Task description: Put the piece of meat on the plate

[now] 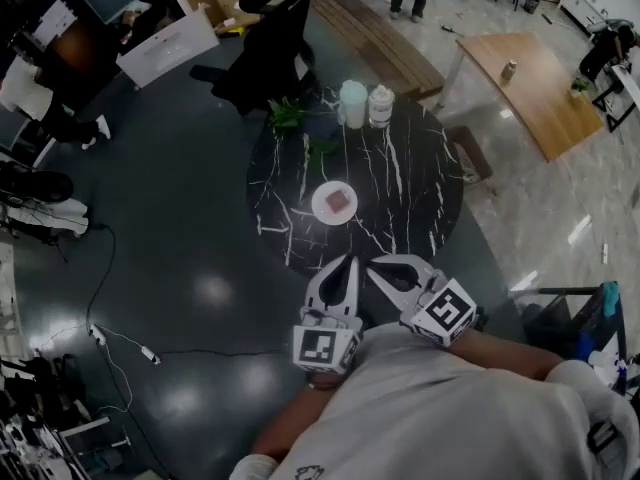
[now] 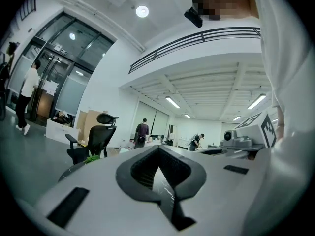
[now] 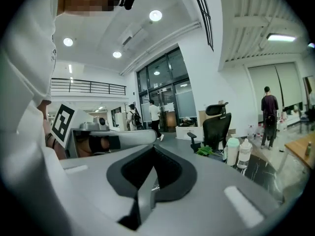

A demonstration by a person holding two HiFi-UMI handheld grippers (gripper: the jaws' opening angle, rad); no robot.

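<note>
**q:** head view. where is the piece of meat?

**a:** the piece of meat (image 1: 340,201) lies on the white plate (image 1: 321,209). the plate sits near the middle of the round black marble surface (image 1: 410,183). at the far rim of the surface stand a green-capped bottle (image 1: 353,104) and a clear bottle (image 1: 380,106), just beside each other. a green plant (image 1: 290,116) is to their left. a black chair (image 1: 262,43) stands on the floor beyond the plant.

**q:** position of the grippers in this view?

**a:** the left gripper (image 1: 347,261) and the right gripper (image 1: 376,262) are held side by side, close to the person's grey shirt (image 1: 450,408). their tips overlap the near rim of the surface in the picture. both point toward the surface and are well apart from the plate. neither touches the meat.

**q:** left gripper view. state of the fingers?

**a:** the fingers are closed tip to tip and hold nothing. veined marble shows through the opening behind the tips. the right gripper appears at the right side. the chair and the plant are at the left. a person in dark clothes (image 2: 142,131) stands far back in the hall.

**q:** right gripper view. state of the fingers?

**a:** fully closed, tips together, empty. the two bottles stand to the right on the surface, touching or nearly so. the plant is just left of them and the chair is behind it. the left gripper shows at the left side.
</note>
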